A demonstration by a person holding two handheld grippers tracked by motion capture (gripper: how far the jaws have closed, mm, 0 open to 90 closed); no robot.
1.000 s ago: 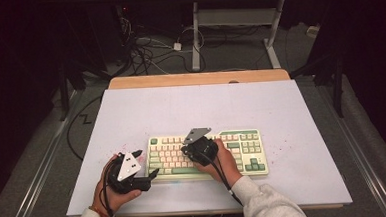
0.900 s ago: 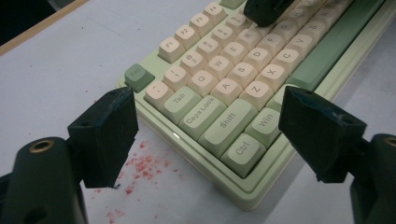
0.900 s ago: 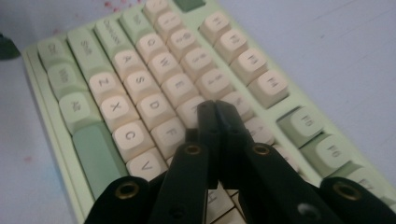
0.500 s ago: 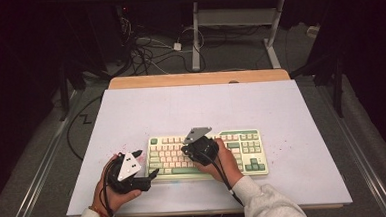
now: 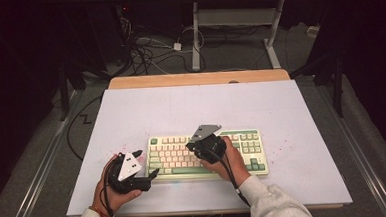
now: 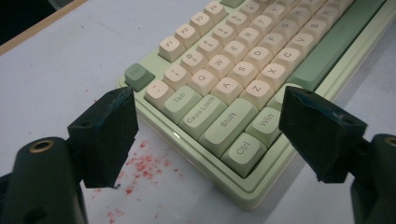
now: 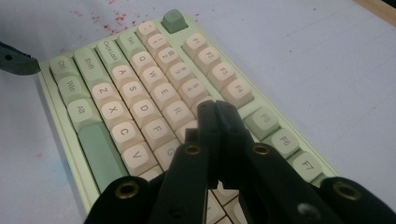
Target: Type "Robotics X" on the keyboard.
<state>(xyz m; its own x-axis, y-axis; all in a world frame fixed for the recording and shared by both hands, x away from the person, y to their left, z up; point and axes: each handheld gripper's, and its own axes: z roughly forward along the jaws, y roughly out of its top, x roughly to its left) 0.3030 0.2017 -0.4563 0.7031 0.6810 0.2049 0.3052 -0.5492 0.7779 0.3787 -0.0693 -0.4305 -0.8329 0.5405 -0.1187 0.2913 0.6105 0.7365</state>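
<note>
Keyboard (image 5: pixel 207 154) lies on the table (image 5: pixel 181 109) toward its near edge, long side across. The right gripper (image 7: pixel 216 108) is pressed shut with nothing between its jaws, its joined tips down over the upper letter rows right of the R and F keys, apparently to press one key. The left gripper (image 6: pixel 205 135) stands wide open and grips nothing; its jaws straddle the keyboard's near left corner, one over the table left of Tab, the other just past the Win key, touching nothing that I can see.

Risks, as I judge them: the joined tips are wider than the gaps between keys, so a slightly off press could catch two caps at once. A slanted push could slide the keyboard, since the open left gripper does not brace it. If the left jaws close here, they could clip Ctrl or Win.
</note>
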